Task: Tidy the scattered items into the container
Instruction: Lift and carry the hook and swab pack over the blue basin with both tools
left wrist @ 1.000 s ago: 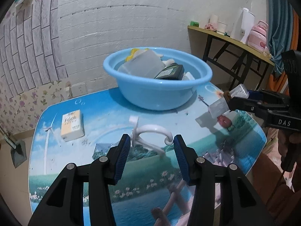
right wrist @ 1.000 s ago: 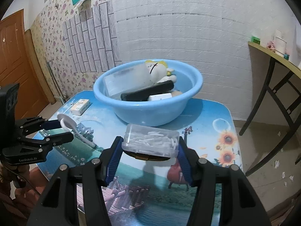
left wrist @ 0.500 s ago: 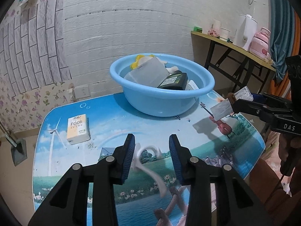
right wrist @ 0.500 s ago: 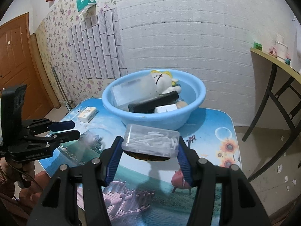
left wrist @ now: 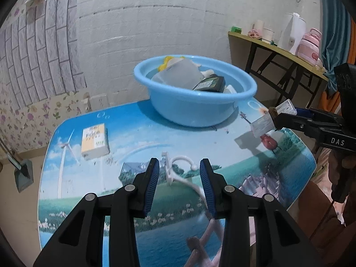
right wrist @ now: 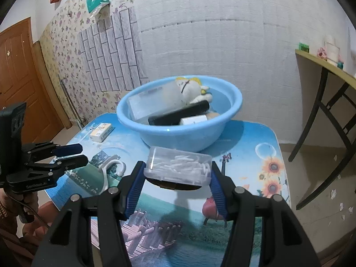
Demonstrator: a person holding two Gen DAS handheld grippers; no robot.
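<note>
A light blue basin (left wrist: 195, 109) stands at the back of the table and holds a clear box, a plush toy and a black bottle; it also shows in the right wrist view (right wrist: 182, 131). My right gripper (right wrist: 176, 178) is shut on a clear plastic box of white sticks (right wrist: 178, 166), held above the table in front of the basin, also seen from the left (left wrist: 272, 118). My left gripper (left wrist: 179, 170) is open around a white plastic hook (left wrist: 180, 171) lying on the table (right wrist: 111, 169). A yellow tissue pack (left wrist: 94, 139) lies at the left (right wrist: 101, 131).
The table top (left wrist: 133, 138) has a printed landscape picture. A side table (left wrist: 278, 51) at the right holds a white kettle and a pink jar. A dustpan (left wrist: 23, 173) stands on the floor at the left. A wooden door (right wrist: 20, 77) is far left.
My left gripper pulled back and rose, then came down around the white hook again. My right gripper lifted the box of sticks a little and drew nearer the basin.
</note>
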